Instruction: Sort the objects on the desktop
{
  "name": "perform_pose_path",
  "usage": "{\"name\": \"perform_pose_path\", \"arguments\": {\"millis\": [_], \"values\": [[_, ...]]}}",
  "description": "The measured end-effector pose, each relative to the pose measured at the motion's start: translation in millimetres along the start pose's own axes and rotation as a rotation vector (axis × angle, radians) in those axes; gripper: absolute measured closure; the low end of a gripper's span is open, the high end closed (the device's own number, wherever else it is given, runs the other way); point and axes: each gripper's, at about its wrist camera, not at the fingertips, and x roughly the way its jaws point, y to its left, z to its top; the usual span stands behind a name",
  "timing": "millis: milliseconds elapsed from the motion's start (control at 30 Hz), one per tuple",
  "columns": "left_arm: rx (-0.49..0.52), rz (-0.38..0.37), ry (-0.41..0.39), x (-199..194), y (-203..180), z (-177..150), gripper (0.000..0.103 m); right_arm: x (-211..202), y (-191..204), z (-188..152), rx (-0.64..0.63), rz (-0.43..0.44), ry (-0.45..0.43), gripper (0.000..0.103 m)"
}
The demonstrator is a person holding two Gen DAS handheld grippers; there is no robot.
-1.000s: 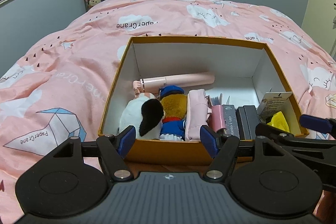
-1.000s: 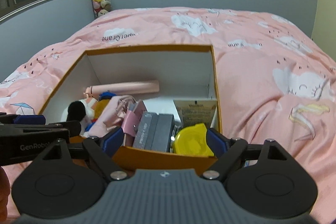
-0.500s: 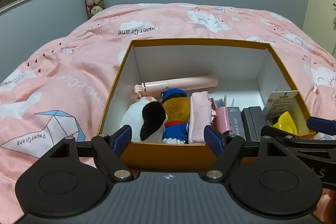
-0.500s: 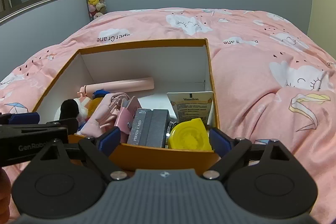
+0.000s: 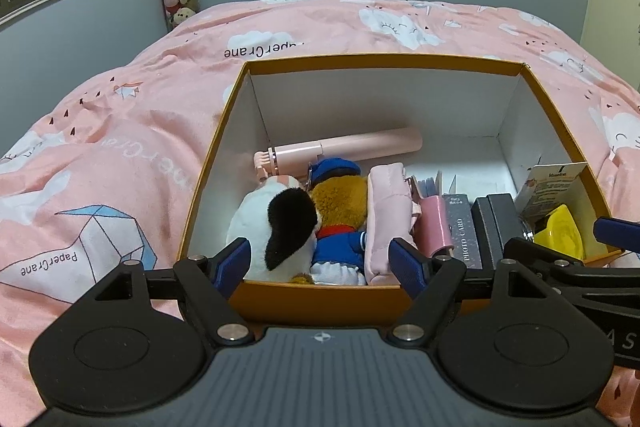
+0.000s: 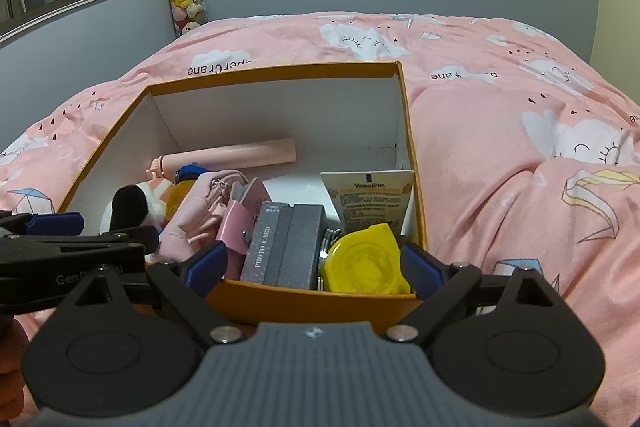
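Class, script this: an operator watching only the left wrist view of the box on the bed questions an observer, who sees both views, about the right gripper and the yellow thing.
Operator: I see only one blue pad of the right gripper. Is it holding anything?
Observer: No. The right gripper is open, pads wide apart at the near right corner of the box, gripping nothing.
Operator: The yellow case is half hidden for me. What shape is it?
Observer: The yellow case is squarish with a round face, lying just in front of the tube.
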Motion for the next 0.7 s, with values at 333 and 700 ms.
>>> {"name": "perform_pose_path", "arguments": {"millis": [333,700], "values": [[-0.005,0.003,0.002,1.8,0.6,0.3,0.014,0.0,0.1,0.1,0.0,0.0,0.0,0.01],[-0.01,0.008,0.002,1.6,0.6,0.2,0.014,0.3,-0.1,0.2,0.0,0.0,0.0,0.01]]}}
